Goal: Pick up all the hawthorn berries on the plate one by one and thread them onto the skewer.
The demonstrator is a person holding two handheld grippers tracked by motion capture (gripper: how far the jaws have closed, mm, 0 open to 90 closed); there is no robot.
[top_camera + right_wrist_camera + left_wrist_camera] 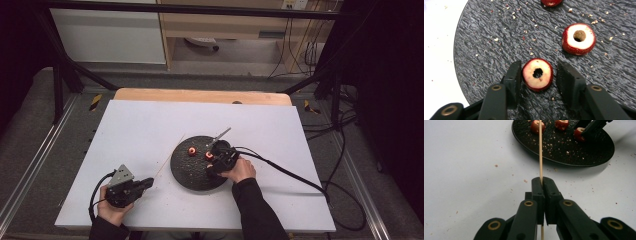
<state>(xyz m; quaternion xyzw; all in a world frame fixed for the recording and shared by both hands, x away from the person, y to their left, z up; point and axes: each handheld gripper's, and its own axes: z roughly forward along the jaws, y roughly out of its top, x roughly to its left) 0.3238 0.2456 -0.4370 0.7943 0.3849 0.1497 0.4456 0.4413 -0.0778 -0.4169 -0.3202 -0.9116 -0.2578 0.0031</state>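
Hands of a person reach in from the bottom edge over a white tabletop (150, 130). Left gripper (542, 181), near the table's front-left corner, has its black jaws clamped tight on a thin, pale wooden skewer (540, 150), which runs from betw. the jaws toward a round, black, rough-textured plate (486, 37) near the table's centre. Right gripper (537, 75) is over the plate w/ jaws narrowed either side of a red-skinned fruit slice with pale flesh and a cored hole (538, 74); small gaps show, pads not quite touching it. Second cored red slice (579, 38) lies just beyond, a third (551, 2) at the far edge. Crumbs dot plate & table.
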